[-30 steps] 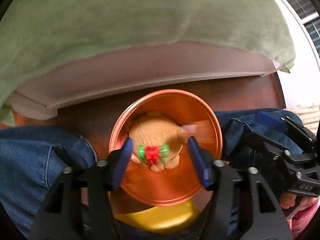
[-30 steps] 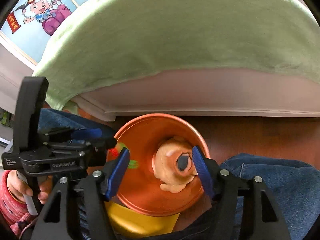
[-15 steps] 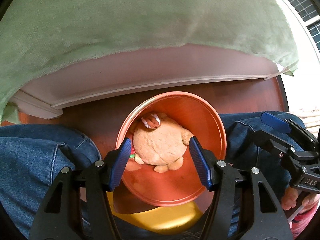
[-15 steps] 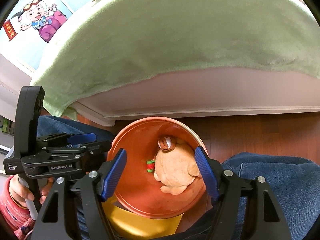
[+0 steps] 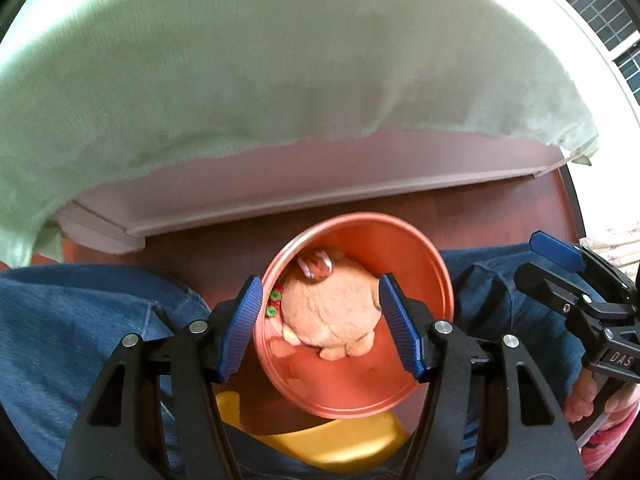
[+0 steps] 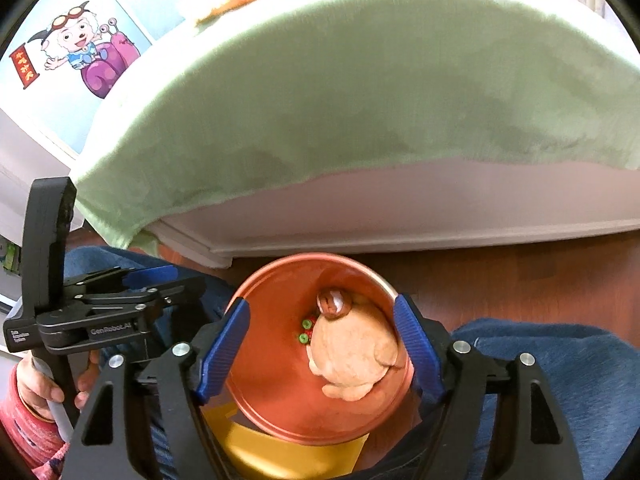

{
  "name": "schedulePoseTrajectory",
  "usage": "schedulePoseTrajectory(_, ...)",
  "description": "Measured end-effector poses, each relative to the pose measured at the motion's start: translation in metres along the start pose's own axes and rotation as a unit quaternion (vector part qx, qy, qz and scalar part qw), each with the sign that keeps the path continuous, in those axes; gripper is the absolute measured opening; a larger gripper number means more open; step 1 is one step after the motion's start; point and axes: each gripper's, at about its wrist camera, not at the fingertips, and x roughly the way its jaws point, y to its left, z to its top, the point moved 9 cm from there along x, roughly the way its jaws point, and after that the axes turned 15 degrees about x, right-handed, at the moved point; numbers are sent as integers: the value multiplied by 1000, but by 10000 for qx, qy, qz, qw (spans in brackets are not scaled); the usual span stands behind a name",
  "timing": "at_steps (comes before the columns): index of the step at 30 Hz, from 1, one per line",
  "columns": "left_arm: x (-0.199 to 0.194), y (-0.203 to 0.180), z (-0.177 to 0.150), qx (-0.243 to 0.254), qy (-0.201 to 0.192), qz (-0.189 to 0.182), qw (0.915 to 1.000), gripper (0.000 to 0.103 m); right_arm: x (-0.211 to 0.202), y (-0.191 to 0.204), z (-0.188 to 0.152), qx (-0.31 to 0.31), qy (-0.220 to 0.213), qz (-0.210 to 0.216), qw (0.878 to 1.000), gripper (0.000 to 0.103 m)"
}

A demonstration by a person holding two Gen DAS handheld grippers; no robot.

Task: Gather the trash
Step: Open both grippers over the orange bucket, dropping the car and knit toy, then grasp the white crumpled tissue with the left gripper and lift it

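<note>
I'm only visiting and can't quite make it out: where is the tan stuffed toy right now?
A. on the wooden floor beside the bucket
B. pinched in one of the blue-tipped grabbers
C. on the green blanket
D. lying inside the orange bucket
D: the stuffed toy lies down inside the orange bucket, ringed by its wall, with neither grabber touching it.

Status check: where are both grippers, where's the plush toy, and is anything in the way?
Both grippers open, jaws just widened, nothing gripped. Left gripper and right gripper above orange bucket. Plush toy lies inside the bucket. Nothing in the way.
</note>
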Motion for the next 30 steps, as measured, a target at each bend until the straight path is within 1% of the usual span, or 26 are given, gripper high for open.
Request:
schedulePoseTrajectory(1, -5, 1, 3, 4, -69, 46, 10000, 67, -4, 3, 3, -49, -80, 1, 10000, 74)
schedulePoseTrajectory(3, -18, 3, 13, 52, -289, 173, 9994, 68, -12, 8, 9, -122, -228, 8, 9997, 76)
schedulePoseTrajectory(6, -39, 7, 27, 76, -576, 328, 9978, 72, -25, 15, 18, -191, -419, 105, 9989, 78)
schedulePoseTrajectory(8, -58, 11, 40, 86, -881, 442, 9951, 74, -35, 21, 25, -230, -568, 170, 9980, 80)
schedulePoseTrajectory(9, -64, 12, 45, 96, -968, 481, 9941, 76, -37, 22, 27, -245, -611, 184, 9977, 81)
schedulePoseTrajectory(10, -73, 15, 52, 117, -1113, 552, 9922, 79, -42, 24, 29, -274, -683, 200, 9971, 82)
schedulePoseTrajectory(12, -87, 20, 63, 125, -1316, 641, 9891, 82, -49, 26, 35, -319, -810, 223, 9959, 83)
schedulePoseTrajectory(14, -98, 28, 77, 49, -1473, 690, 9867, 83, -59, 30, 40, -343, -948, 268, 9945, 83)
schedulePoseTrajectory(18, -114, 40, 108, -215, -1725, 490, 9836, 84, -68, 34, 43, -355, -1059, 336, 9932, 84)
schedulePoseTrajectory(23, -129, 53, 156, -475, -1973, 265, 9788, 84, -71, 34, 40, -362, -1121, 327, 9925, 84)
schedulePoseTrajectory(27, -119, 66, 196, -819, -1930, 100, 9777, 84, -72, 32, 36, -278, -1165, 331, 9922, 84)
schedulePoseTrajectory(30, -111, 73, 219, -897, -1871, 146, 9781, 84, -76, 29, 33, -225, -1222, 328, 9917, 84)
